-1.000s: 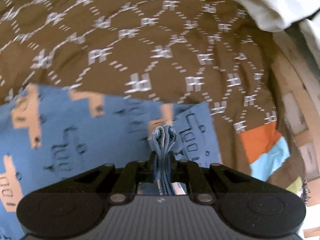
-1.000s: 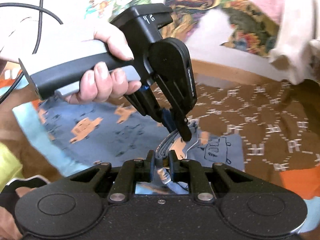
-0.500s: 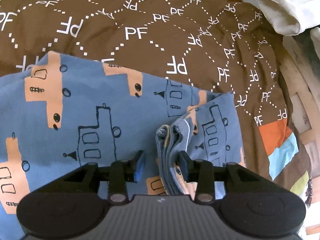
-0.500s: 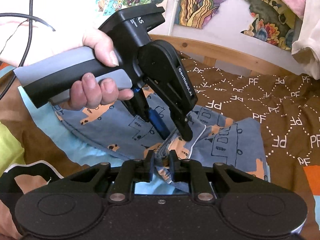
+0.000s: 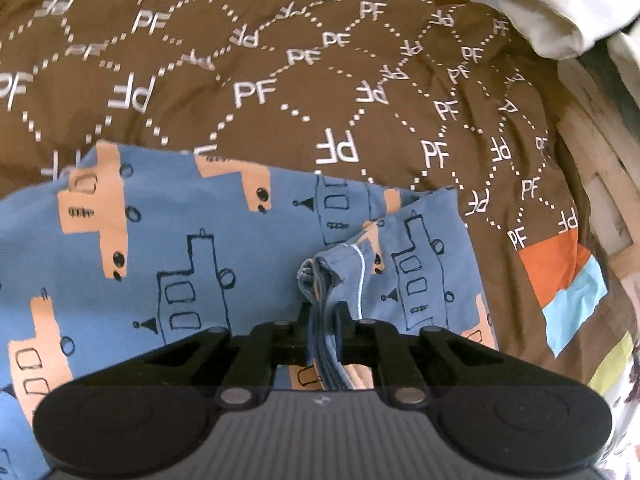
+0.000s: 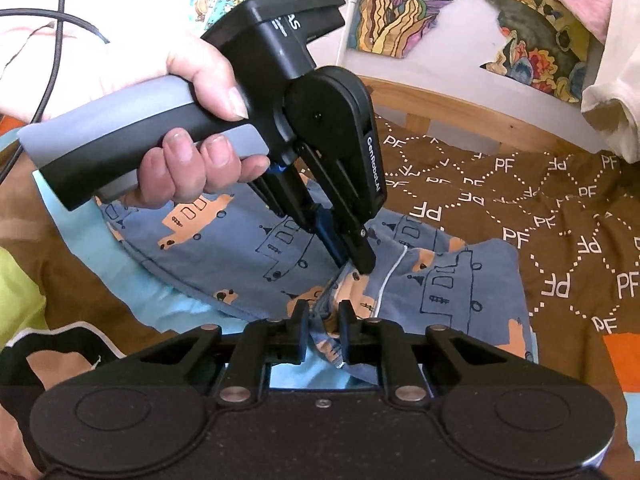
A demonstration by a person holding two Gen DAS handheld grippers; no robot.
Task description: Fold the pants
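Blue pants point(image 5: 168, 248) printed with orange and outlined trucks lie on a brown bedspread point(image 5: 280, 60). My left gripper point(image 5: 323, 314) is shut on a bunched edge of the pants, which sticks out past its fingers. In the right wrist view the pants point(image 6: 448, 280) lie folded over, and the left gripper point(image 6: 352, 258) comes down onto them from above in a person's hand. My right gripper point(image 6: 323, 314) is slightly parted around the same bunched edge, right under the left one.
A wooden bed frame point(image 6: 448, 108) runs behind the bedspread, with colourful pictures point(image 6: 408, 4) on the wall. White cloth point(image 5: 556, 12) hangs at the upper right. Orange and light blue patches point(image 5: 560, 280) lie on the right.
My left gripper opened half a second ago and has now shut on the pants edge again. My right gripper has loosened from tightly shut to slightly parted. The pants lowered onto the bed.
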